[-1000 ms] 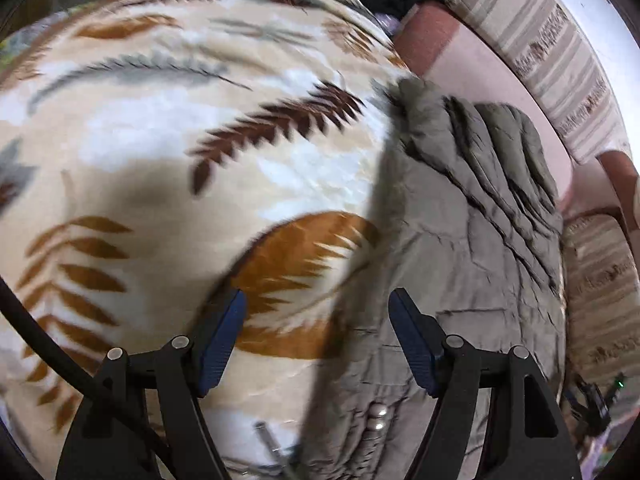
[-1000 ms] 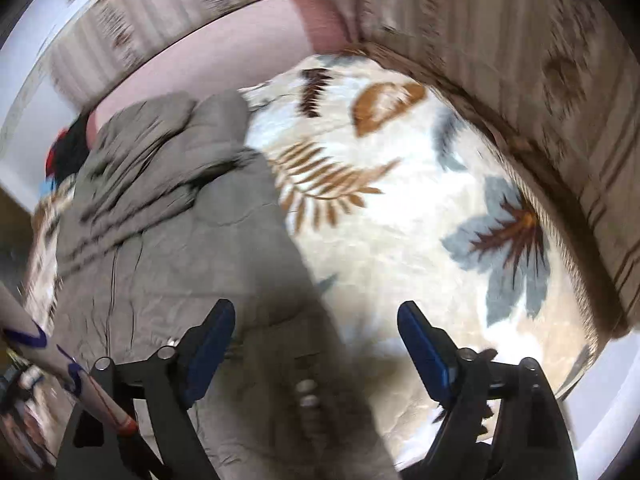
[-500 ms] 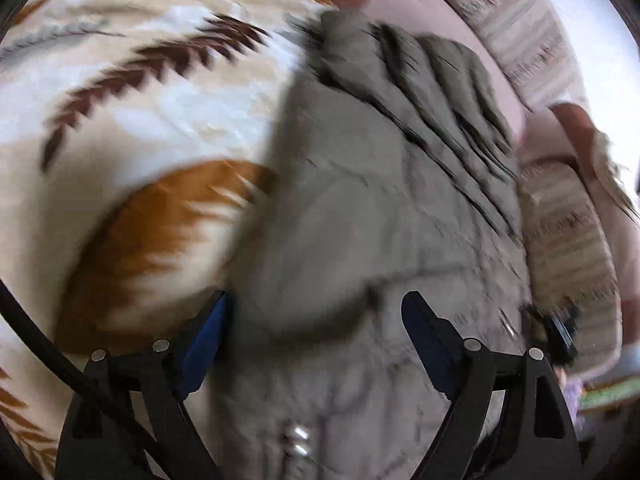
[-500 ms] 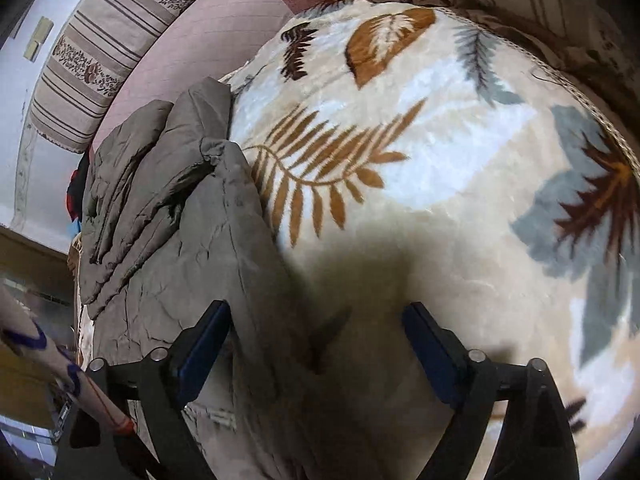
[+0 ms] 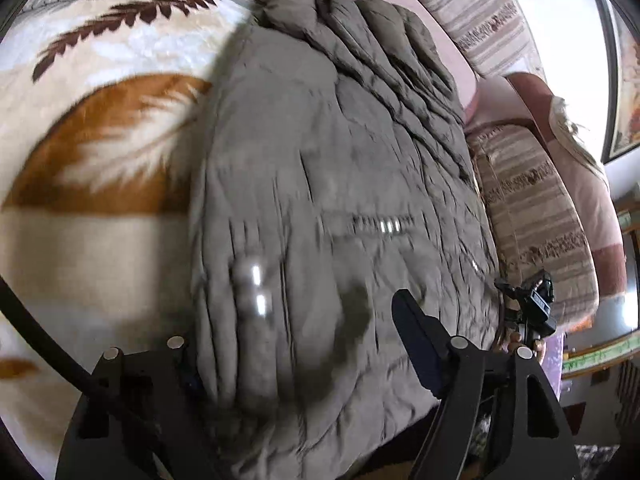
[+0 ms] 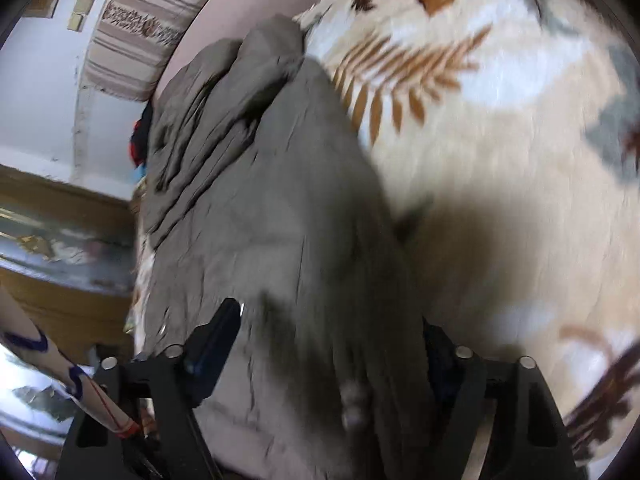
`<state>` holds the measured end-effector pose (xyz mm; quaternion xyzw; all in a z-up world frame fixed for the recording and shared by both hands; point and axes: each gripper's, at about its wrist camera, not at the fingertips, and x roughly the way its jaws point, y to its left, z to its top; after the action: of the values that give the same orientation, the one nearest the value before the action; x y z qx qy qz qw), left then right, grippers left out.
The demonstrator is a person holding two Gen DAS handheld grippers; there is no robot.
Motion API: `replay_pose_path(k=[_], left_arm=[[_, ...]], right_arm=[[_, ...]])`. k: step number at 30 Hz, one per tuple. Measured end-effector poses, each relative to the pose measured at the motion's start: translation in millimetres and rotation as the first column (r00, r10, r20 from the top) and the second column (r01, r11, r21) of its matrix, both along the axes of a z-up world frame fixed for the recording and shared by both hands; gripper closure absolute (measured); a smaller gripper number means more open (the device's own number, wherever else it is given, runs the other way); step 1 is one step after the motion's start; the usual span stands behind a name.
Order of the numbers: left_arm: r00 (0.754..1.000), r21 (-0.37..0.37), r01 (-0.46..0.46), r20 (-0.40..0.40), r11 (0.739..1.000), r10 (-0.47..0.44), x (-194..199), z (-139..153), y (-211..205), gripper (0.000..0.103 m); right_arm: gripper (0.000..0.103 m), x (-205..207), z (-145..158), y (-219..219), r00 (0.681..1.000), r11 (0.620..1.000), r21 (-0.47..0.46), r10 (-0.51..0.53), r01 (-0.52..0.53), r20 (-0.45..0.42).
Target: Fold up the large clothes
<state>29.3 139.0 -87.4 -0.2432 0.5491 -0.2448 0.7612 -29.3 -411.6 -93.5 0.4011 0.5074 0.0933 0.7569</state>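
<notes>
Both claws, left (image 5: 296,364) and right (image 6: 328,344), were closing around the grey jacket (image 5: 340,184) lying on the leaf-patterned blanket (image 5: 100,128).

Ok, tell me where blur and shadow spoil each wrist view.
Left wrist view: motion blur smears the jacket snaps and the leaf-print blanket nearest the lens. Right wrist view: blurred throughout, with a dark shadow on the blanket beside the jacket.

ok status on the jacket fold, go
Left gripper and right gripper both closing, near edge of grey quilted jacket between the jaws. Jacket lying on leaf-print blanket. Nothing blocking.
</notes>
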Motion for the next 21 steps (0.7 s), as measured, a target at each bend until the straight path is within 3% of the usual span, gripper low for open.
replay_pose_path(k=[2,7,21], left_arm=[[1.000,-0.011,0.027,0.004,1.000,-0.027,-10.0,-1.1,-4.1,0.030],[0.997,0.002,0.072,0.008,0.997,-0.072,-15.7,-3.1,-12.4,0.030],[1.000,-0.048,0.004,-0.021,0.999,-0.005,-6.5,-14.1,-12.4,0.030]], right_arm=[[0.033,-13.8,-2.4,2.6,1.000,1.000,0.030,0.003,-0.003,-0.001],[0.036,-29.8,-10.7,12.1,1.000,0.997,0.081,0.012,-0.012,-0.011],[0.036,-42.6,-27.9,14.1,0.999,0.971,0.237,-0.027,0.017,0.043]])
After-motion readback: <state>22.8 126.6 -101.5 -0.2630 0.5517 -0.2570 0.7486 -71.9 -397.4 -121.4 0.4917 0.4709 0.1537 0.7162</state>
